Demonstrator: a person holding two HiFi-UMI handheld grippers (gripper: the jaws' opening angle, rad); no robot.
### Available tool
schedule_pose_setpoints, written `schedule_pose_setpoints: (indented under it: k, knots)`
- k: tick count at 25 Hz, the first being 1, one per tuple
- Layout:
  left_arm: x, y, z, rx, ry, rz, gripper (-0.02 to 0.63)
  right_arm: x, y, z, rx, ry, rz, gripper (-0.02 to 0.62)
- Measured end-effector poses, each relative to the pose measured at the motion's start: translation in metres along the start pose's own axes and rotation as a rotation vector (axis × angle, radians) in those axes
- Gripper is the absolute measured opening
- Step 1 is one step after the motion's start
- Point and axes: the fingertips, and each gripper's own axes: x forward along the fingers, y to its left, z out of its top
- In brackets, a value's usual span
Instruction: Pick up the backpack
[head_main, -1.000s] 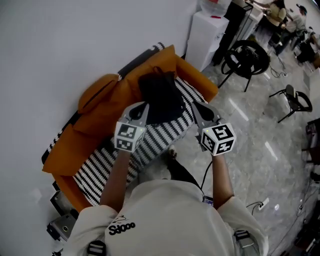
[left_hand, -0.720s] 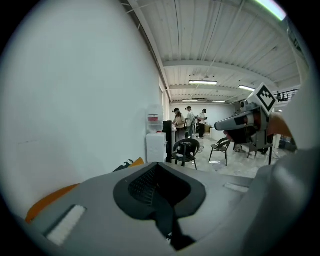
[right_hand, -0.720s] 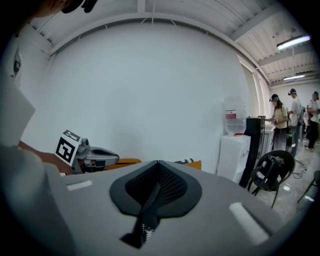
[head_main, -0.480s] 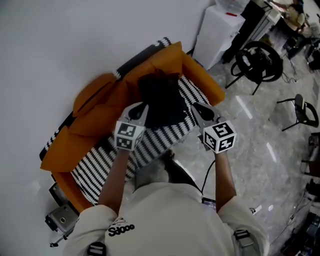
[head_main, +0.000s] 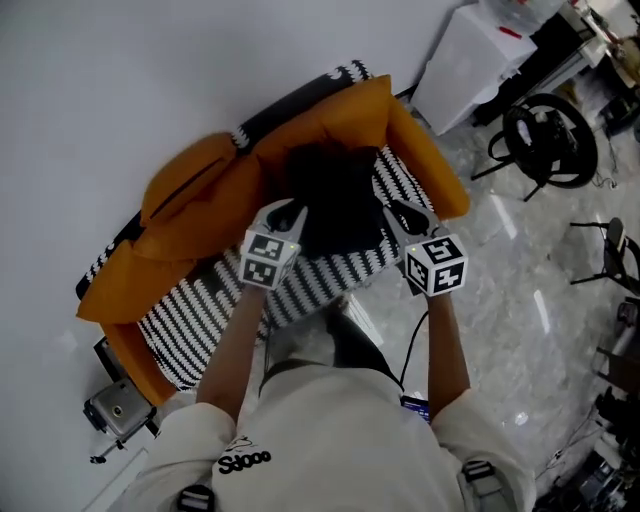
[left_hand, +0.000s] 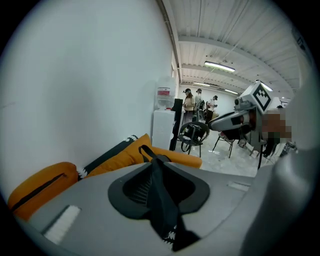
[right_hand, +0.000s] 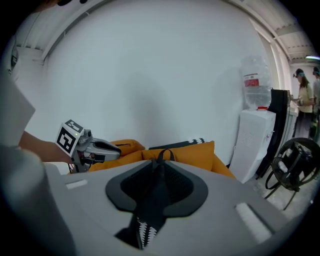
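Note:
A black backpack (head_main: 335, 195) lies on the seat of an orange sofa (head_main: 200, 205), against its back cushion. My left gripper (head_main: 291, 211) hovers at the backpack's left side and my right gripper (head_main: 394, 212) at its right side, both pointing down toward it. The jaws of both are opening, with a narrow gap and nothing between them. In the left gripper view the backpack's handle loop (left_hand: 146, 149) shows beyond my left gripper (left_hand: 160, 187). In the right gripper view the same loop (right_hand: 164, 153) stands past my right gripper (right_hand: 154, 192).
A black-and-white striped cover (head_main: 230, 310) lies over the sofa seat. A white water dispenser (head_main: 480, 60) stands to the sofa's right, with a black chair (head_main: 545, 140) beyond it on the glossy floor. A white wall runs behind the sofa. People stand far off.
Both grippers have moved forward and down, closer to the backpack's two sides. The backpack has not moved.

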Motion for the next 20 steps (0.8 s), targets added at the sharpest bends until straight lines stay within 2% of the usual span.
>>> schedule_pose_setpoints:
  k: [5,17,20]
  knots:
    - [0.031,0.020,-0.029,-0.032,0.091,0.021,0.080,0.034,-0.021,-0.015,0.014,0.048,0.020,0.078]
    - [0.088,0.040,-0.071,-0.165,0.138,-0.048,0.133,0.107,-0.054,-0.057,0.038,0.146,0.105,0.143]
    - [0.102,0.042,-0.087,-0.182,0.164,-0.069,0.143,0.128,-0.063,-0.069,0.053,0.162,0.124,0.184]
